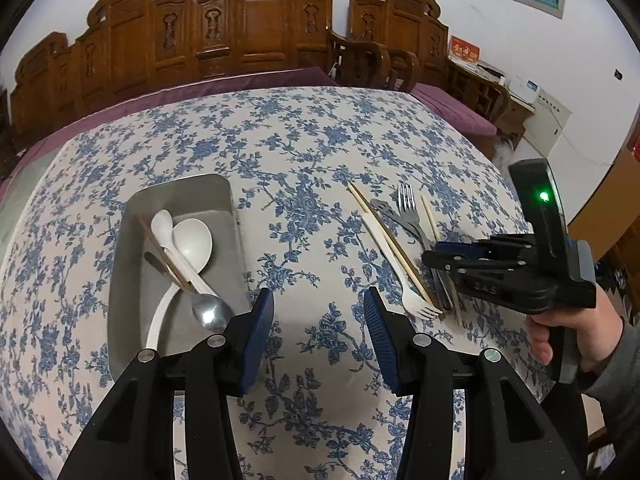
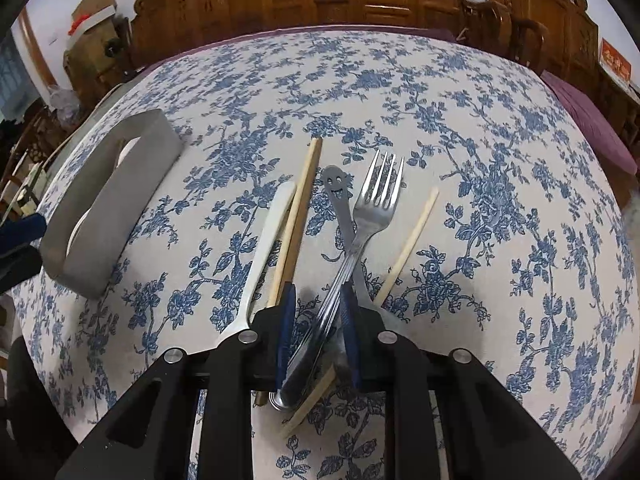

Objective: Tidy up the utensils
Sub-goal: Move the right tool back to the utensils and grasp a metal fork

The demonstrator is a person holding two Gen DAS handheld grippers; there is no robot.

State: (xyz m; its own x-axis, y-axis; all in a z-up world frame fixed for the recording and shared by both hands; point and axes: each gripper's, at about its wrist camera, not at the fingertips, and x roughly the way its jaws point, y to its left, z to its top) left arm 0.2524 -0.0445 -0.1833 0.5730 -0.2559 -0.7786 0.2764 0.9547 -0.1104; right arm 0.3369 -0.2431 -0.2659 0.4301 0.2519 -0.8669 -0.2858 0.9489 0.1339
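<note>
Fork (image 2: 378, 204) handle between right hand-held gripper (image 2: 316, 300) pads, contact unclear, left (image 1: 319, 300) open, empty

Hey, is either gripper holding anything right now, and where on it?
The left gripper is open and empty. The right gripper straddles the metal fork at its handle, but whether the pads actually press on it cannot be told.

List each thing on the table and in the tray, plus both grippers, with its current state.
Tray: on the table, partly filled.
White ladle: lying in the tray.
Metal spoon: in the tray.
Steel fork: on the cloth, handle between the right gripper's pads.
Smiley utensil: crossed under the steel fork.
White fork: flat on the cloth.
Left gripper: open, empty.
Right gripper: narrowed around the steel fork's handle, grip unclear.
</note>
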